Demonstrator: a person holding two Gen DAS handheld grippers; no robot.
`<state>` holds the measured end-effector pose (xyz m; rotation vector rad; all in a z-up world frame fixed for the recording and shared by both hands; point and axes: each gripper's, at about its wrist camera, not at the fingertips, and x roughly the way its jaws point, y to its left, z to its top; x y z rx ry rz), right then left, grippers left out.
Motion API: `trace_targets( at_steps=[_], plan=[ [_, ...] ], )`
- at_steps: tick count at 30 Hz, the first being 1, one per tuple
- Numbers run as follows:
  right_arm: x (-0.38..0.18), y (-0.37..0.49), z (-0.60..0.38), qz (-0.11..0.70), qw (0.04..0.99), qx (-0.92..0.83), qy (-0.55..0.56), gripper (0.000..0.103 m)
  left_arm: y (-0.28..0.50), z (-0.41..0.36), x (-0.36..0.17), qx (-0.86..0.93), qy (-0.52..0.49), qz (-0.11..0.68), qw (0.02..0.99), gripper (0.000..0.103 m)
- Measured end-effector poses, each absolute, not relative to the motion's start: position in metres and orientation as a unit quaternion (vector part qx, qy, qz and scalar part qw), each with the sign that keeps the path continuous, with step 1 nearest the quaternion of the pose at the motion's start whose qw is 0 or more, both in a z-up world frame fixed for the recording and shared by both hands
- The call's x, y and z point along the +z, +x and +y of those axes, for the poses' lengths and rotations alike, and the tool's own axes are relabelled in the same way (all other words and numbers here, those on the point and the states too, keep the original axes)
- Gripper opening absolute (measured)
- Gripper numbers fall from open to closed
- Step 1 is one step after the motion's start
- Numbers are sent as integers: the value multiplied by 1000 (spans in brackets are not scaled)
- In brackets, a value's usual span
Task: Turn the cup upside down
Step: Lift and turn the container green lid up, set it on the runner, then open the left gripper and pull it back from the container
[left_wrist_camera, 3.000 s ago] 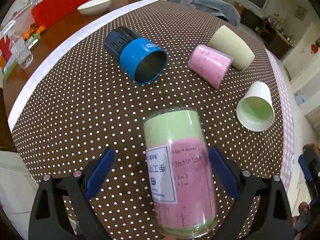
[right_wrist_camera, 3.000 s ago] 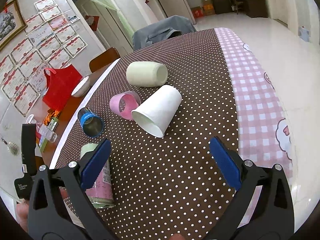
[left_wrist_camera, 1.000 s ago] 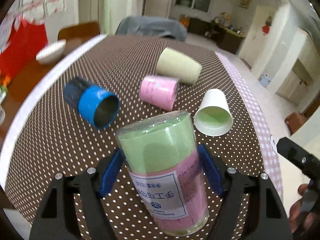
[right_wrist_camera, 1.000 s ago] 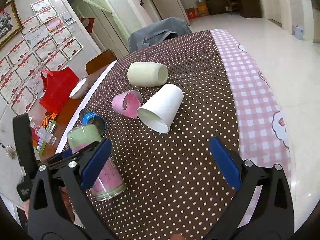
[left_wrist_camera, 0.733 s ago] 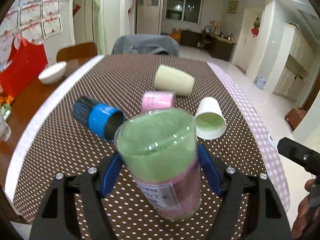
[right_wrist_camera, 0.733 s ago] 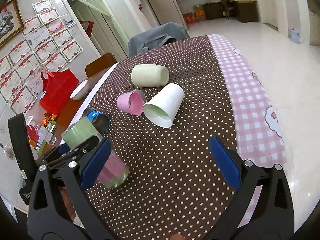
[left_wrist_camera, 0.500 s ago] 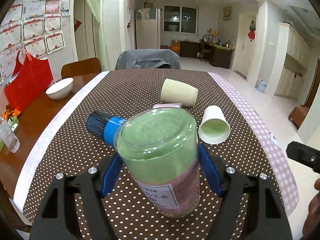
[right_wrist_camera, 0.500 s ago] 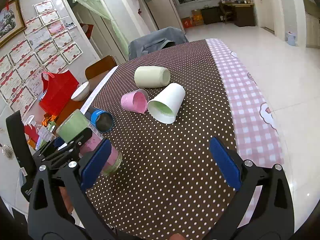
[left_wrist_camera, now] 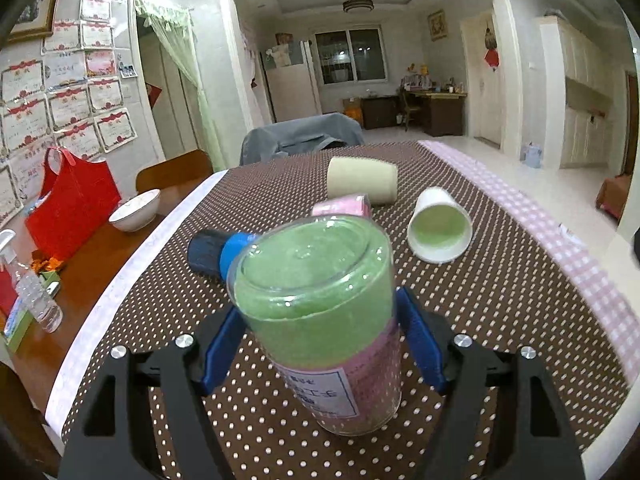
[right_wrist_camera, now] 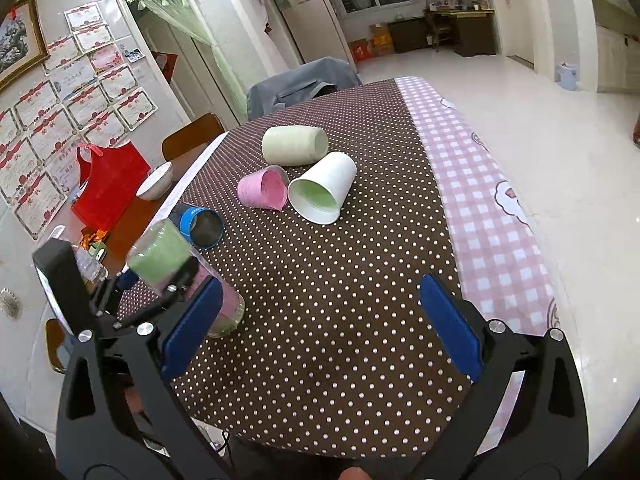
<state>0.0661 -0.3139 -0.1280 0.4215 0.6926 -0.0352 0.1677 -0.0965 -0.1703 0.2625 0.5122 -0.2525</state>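
Observation:
My left gripper (left_wrist_camera: 320, 344) is shut on a clear plastic cup (left_wrist_camera: 320, 308) lined green and pink with a white label. The cup stands nearly upright, closed green end up, open end down on the dotted tablecloth (left_wrist_camera: 500, 320). It also shows in the right wrist view (right_wrist_camera: 176, 272), tilted slightly, with the left gripper (right_wrist_camera: 160, 286) around it. My right gripper (right_wrist_camera: 320, 324) is open and empty above the table's near edge.
Several cups lie on their sides: a blue one (left_wrist_camera: 218, 252) (right_wrist_camera: 200, 226), a pink one (left_wrist_camera: 342, 208) (right_wrist_camera: 262, 188), a cream one (left_wrist_camera: 362, 180) (right_wrist_camera: 294, 146), a white one (left_wrist_camera: 438, 226) (right_wrist_camera: 324, 192). A white bowl (left_wrist_camera: 134, 210), red bag (left_wrist_camera: 70, 208) and bottle (left_wrist_camera: 38, 300) sit at left.
The left gripper closed on the lying cup, lifted it and turned it upright, closed end up, rim down on the cloth. The right gripper stayed open and barely moved.

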Motion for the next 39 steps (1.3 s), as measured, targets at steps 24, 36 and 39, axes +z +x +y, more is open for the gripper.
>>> trace_targets(
  at_steps=[24, 36, 39],
  plan=[
    [-96, 37, -281, 295, 938, 3, 181, 97, 118, -57, -126, -126, 81, 226, 962, 89],
    [-76, 23, -256, 269, 950, 14, 159, 97, 83, -15, -81, -101, 26, 203, 974, 99],
    [-70, 20, -250, 262, 954, 14, 148, 97, 75, -5, -71, -98, 15, 209, 973, 99]
  ],
)
